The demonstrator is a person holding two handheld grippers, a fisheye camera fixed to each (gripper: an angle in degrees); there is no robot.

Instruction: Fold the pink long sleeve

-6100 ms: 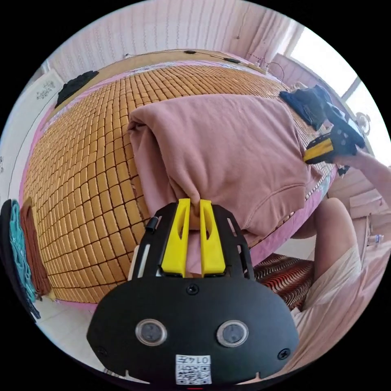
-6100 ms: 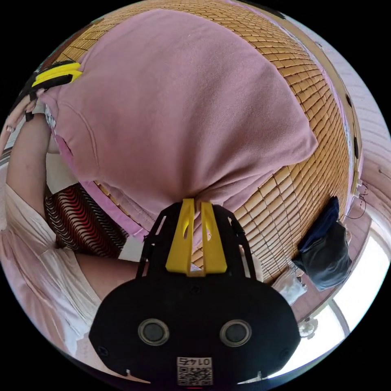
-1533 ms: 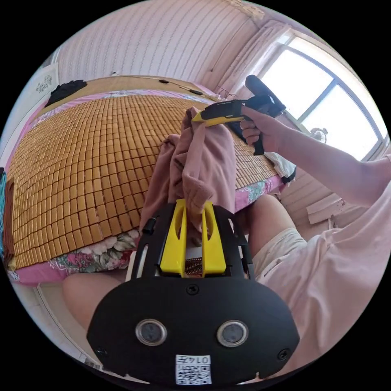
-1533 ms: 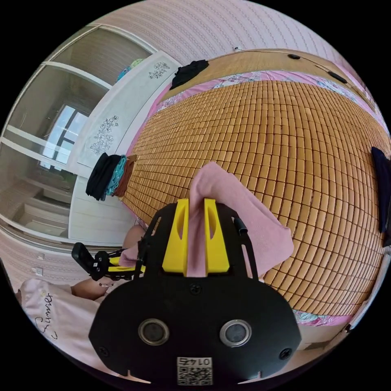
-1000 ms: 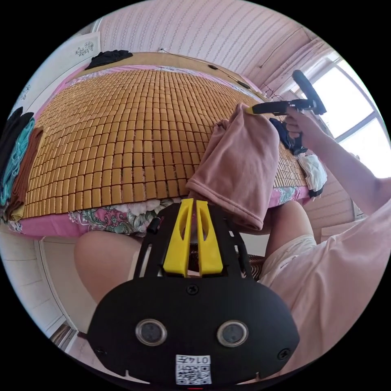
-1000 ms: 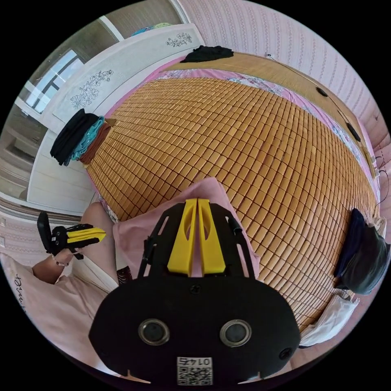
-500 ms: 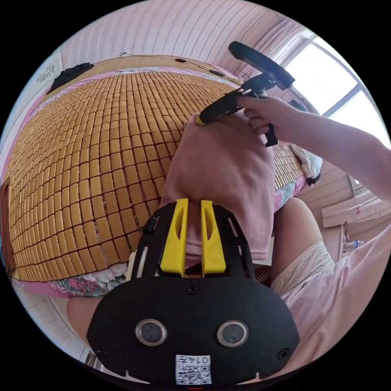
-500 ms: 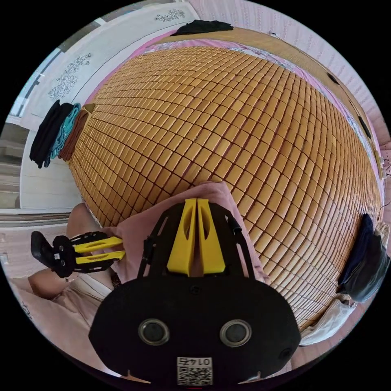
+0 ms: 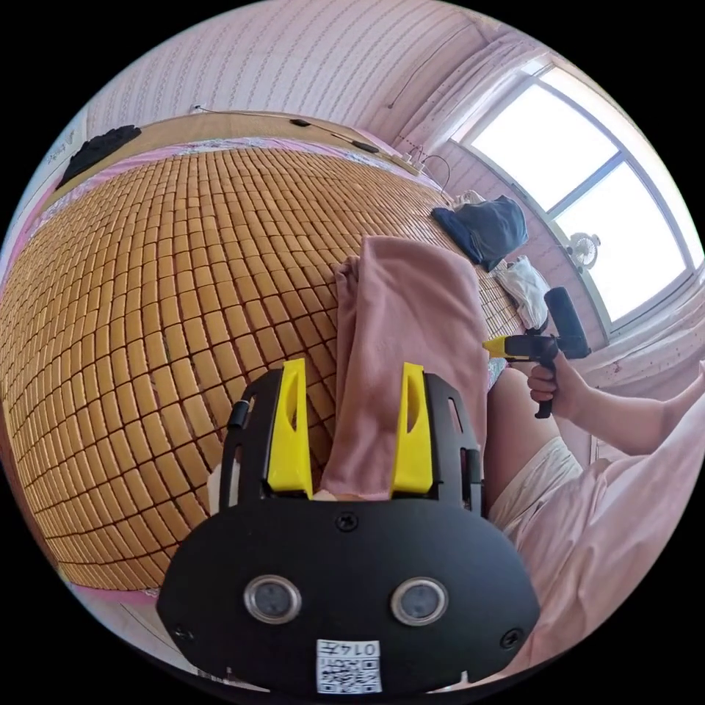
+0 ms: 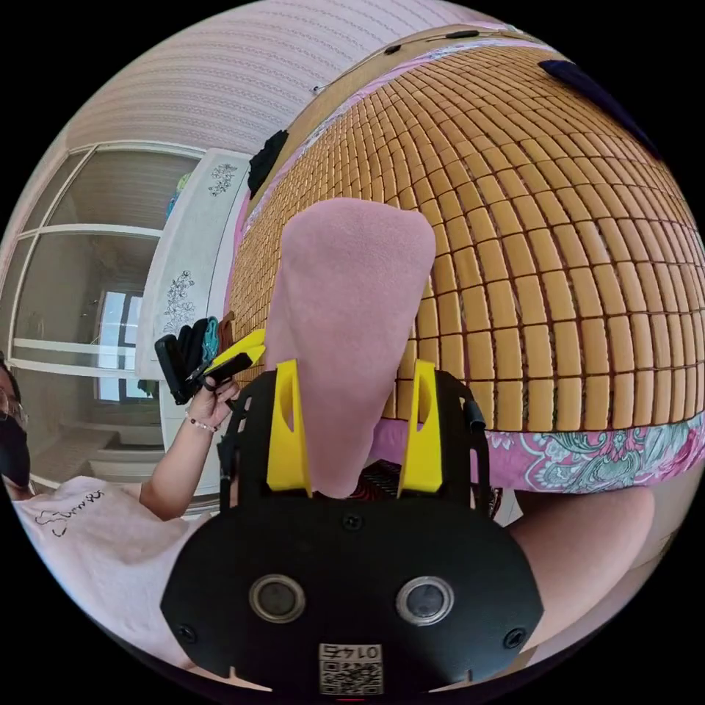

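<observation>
Yellow jaws of the left gripper (image 9: 349,433) stand wide apart, gripping nothing (the 2 flank the cloth). So do those of the right gripper (image 10: 354,433). Folded narrow, the pink long sleeve (image 9: 407,330) lies at the bamboo mat's (image 9: 161,294) near edge, overhanging it.

Home bedroom, mat-covered bed (image 9: 147,279), wardrobe (image 10: 187,242)

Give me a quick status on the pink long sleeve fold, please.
Left gripper open, right gripper open. Pink long sleeve folded narrow on the bamboo mat, near end overhanging the bed edge. Nothing in the way.
</observation>
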